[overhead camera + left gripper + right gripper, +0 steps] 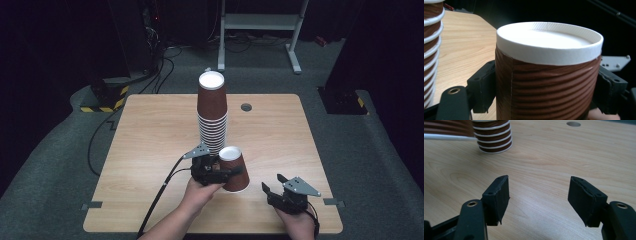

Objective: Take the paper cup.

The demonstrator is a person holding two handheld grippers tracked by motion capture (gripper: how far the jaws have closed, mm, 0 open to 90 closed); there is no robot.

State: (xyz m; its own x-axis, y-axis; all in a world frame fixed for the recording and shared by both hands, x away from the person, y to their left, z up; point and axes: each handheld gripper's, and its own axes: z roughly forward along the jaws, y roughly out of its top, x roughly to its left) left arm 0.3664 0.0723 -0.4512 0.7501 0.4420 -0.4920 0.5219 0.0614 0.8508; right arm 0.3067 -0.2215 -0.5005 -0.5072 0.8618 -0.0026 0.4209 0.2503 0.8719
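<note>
High view, looking down on a pale wooden table [150, 150]: the left gripper [234, 171], held in the person's left hand [202, 192], is clamped across an upturned brown paper cup [235, 170]. The cup is ribbed, with its white base facing up and its white-rimmed mouth facing down, close to the table top; whether it rests on the wood cannot be told. From the left gripper view, the two black jaws press on opposite sides of the cup's [546, 82] wall, one at each edge of the picture, well below the white base.

Just behind this cup stands a tall stack of paper cups [213, 112], also upturned, with many white rims showing one above the other and a white base on top. The held cup is just in front of the stack's foot, slightly to its right.

To the right, near the table's front edge, the right gripper [272, 184] sits in the person's right hand [299, 224]. From the right gripper view its jaws stand well apart with nothing between them, above bare wood [544, 165]; the foot of the stack [494, 138] shows farther off at upper left. A small round hole [246, 107] lies in the table to the right of the stack. A black cable [160, 195] trails from the left gripper toward the table's front edge.
</note>
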